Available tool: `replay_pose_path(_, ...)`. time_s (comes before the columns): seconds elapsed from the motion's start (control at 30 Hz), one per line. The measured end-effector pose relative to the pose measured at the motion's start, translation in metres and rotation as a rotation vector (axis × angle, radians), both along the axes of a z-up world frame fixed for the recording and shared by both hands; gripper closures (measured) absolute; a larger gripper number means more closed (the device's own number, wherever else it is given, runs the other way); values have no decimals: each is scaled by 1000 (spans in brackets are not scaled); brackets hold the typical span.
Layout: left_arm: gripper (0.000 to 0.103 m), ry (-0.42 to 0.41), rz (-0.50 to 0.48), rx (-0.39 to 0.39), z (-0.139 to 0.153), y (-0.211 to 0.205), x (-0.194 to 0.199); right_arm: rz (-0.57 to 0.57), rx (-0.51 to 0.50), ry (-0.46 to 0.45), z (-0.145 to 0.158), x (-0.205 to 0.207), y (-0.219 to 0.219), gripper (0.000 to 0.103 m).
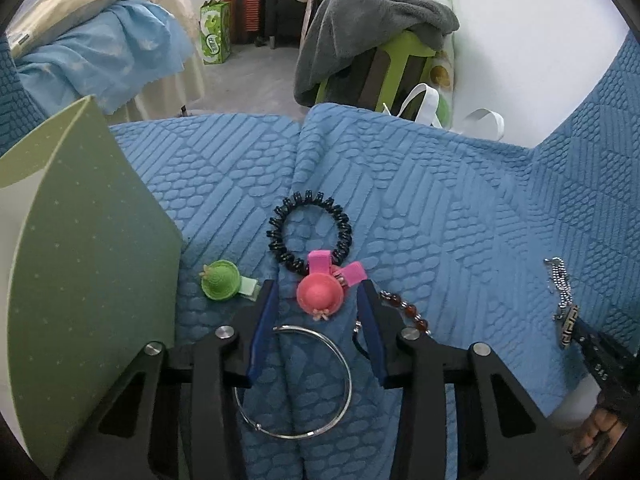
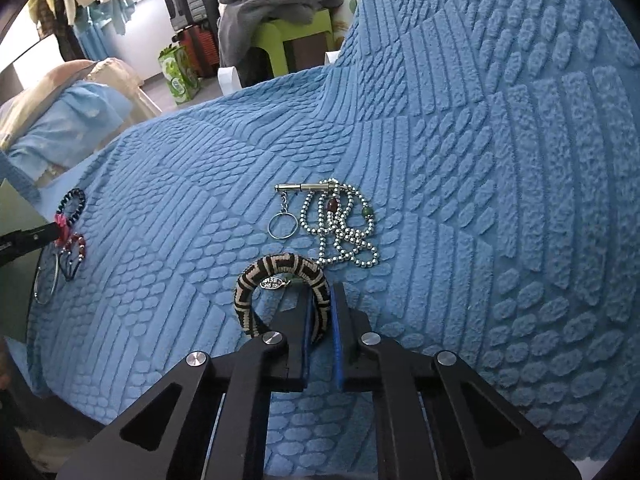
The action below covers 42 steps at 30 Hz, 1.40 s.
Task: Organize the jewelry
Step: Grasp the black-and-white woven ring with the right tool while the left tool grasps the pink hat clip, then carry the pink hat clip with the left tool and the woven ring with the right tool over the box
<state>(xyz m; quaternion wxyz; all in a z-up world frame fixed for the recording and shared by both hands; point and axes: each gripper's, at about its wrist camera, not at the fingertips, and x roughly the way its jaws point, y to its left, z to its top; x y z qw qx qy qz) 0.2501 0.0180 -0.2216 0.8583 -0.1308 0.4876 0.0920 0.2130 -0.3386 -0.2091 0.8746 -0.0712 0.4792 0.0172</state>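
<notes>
Right wrist view: the right gripper is clenched on the rim of the woven bangle, a black-and-beige patterned ring with a small silver charm; the grip on one side of the ring, judged from the pose, allows a lift clear of the blue textured bedspread without dragging neighbouring pieces. Just beyond the bangle lies the silver bead necklace, coiled loosely and nearly touching the bangle's far side, so it may snag on the lift. A metal keyring tool lies beside the necklace. Left wrist view: the left gripper stands apart, grasping nothing; its blue pads flank the pink hat clip without pressing on it, apparently positioned for a pick. The thin silver hoop lies between the jaws nearer the camera, and a strand of amber beads runs under the right-hand finger; both obstruct a clean closure. The green hat clip sits just beside the left-hand finger. Farther out, the black spiral hair tie touches the pink clip. A green dotted box stands at the bedspread's left edge, probably the container for sorted items.
</notes>
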Motion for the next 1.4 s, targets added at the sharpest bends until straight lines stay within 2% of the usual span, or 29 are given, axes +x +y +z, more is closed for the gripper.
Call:
replay_pose_path(0.07, 77, 5, -6, 4, -2, 0, 3, 1, 5, -8, 3, 0, 1, 97)
replay_pose_path(0.1, 78, 5, -10, 4, -4, -1, 3, -1, 0, -14, 4, 0, 2, 97)
replay_pose_path(0.2, 78, -10, -23, 23, -2, -3, 2, -10, 0, -28, 9, -1, 3, 97)
replay_pose_path(0.47, 79, -49, -47, -38, 20, -3, -2, -44, 14, -65, 31, 2, 9, 97)
replay_pose_path(0.8, 79, -80, -93, -97, 66, -2, -13, -30, 24, -122, 73, 10, 40, 97)
replay_pose_path(1.07, 79, -112, -122, -85, 112, -2, -25, 29, -10, -214, 119, 5, 82, 97)
replay_pose_path(1.23, 79, -156, -139, -58, 143, -5, -35, 58, 5, -260, 143, -3, 100, 97)
replay_pose_path(1.4, 79, -179, -133, -60, 158, 2, -43, 84, 38, -289, 163, -7, 121, 97)
